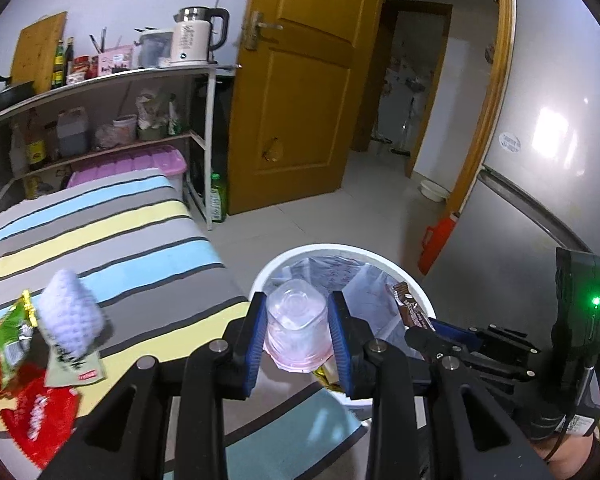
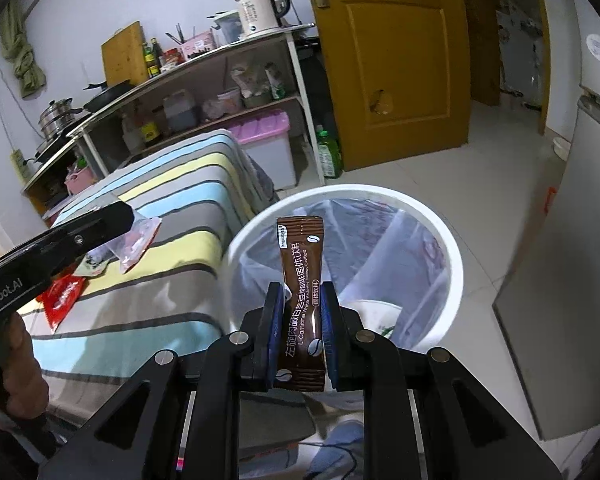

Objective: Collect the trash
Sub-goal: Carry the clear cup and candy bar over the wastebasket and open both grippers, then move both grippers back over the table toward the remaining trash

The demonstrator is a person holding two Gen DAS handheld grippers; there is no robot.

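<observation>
Centre both claws over the white bin before releasing: left claw grips what looks like a clear plastic cup, right claw clamps the coffee sachet.

You're in a lived-in home room, striped bed, kitchen shelf with kettle, fridge, wooden door.

Right gripper clamping coffee sachet, above white bin

Both grippers are built of black angular links fastened with round silver screws. Blue ribbed pads are fitted inside the fingers. On the right gripper, a green light is lit at three o'clock. White lettering is printed on the left gripper.
</observation>
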